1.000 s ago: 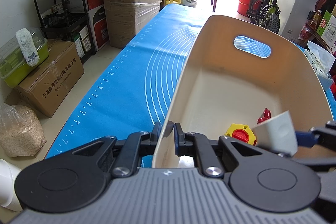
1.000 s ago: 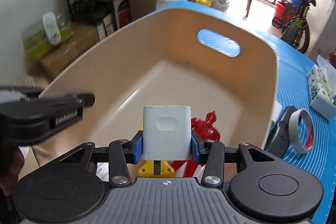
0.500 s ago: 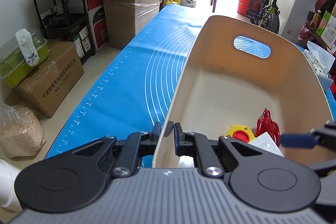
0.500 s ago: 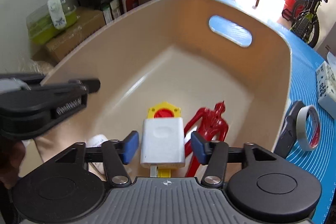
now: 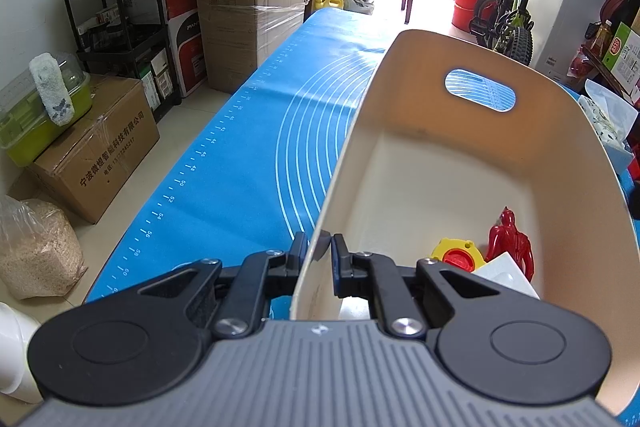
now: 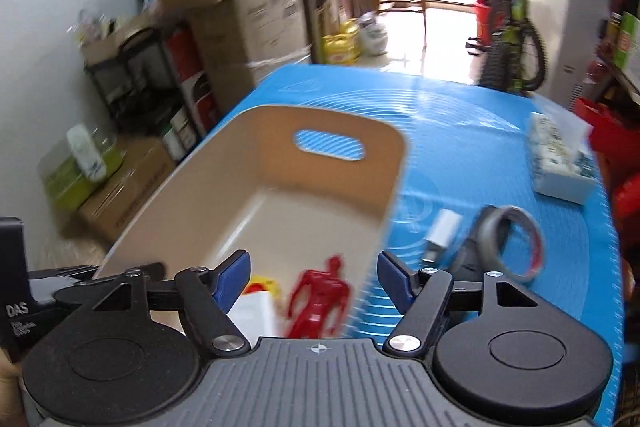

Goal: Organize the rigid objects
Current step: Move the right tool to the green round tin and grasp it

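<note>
A beige bin [image 5: 440, 167] with a handle slot stands on the blue mat [image 5: 248, 147]. My left gripper [image 5: 319, 259] is shut on the bin's near left rim. Inside the bin lie a red figure [image 5: 512, 243], a yellow and red disc [image 5: 456, 257] and a white adapter block [image 5: 504, 277]. In the right wrist view the bin [image 6: 280, 163] holds the red figure [image 6: 320, 299] and the white block [image 6: 252, 315]. My right gripper [image 6: 314, 279] is open and empty above the bin's near right part.
To the right of the bin on the mat [image 6: 460, 115] lie a small white plug [image 6: 442, 233], a tape roll [image 6: 516, 239] on a dark holder and a tissue pack [image 6: 560, 163]. Boxes [image 5: 248, 7], a black shelf [image 5: 120, 27] and a bicycle [image 5: 508, 15] stand around the table.
My right gripper opened and let the white block fall into the bin, then pulled back and up. My left gripper has kept its hold on the rim.
</note>
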Motion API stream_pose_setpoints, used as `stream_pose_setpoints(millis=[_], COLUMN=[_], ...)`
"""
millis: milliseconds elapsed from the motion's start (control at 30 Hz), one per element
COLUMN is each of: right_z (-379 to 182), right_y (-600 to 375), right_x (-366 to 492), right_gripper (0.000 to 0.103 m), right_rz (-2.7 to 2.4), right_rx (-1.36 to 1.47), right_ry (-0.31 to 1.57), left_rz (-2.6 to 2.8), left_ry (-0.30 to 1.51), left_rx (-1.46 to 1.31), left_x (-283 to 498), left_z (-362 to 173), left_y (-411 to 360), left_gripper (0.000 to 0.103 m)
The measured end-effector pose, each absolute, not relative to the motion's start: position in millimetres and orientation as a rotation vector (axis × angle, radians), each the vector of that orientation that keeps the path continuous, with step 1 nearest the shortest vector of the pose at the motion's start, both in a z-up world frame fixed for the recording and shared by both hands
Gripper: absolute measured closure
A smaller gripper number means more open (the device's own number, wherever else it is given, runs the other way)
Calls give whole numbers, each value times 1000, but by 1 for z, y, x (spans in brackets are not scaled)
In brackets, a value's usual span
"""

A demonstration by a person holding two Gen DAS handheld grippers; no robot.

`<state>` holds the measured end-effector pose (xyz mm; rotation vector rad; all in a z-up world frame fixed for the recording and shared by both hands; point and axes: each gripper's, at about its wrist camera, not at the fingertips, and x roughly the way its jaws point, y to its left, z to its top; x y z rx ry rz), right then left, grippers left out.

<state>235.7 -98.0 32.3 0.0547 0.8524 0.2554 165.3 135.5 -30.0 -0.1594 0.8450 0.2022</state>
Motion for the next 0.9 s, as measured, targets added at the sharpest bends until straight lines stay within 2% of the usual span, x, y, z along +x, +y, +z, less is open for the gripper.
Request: stream_pose_setpoints(millis=[400,633,900], right_z=[-21,-65,-89], right_y=[-183,-198,-202], right_x=[234,230,221], right_gripper=[26,23,22], right_rz=[41,0,-31], right_rx=[122,137,168], right_ry=[953,1028,1068], left_rz=[202,202,202], left_ry=[844,844,844], left_rx=[-160,-160,-160], left_x=[165,166,165], left_z=[-30,-31,-31], left_y=[135,135,135], left_gripper=[89,89,89])
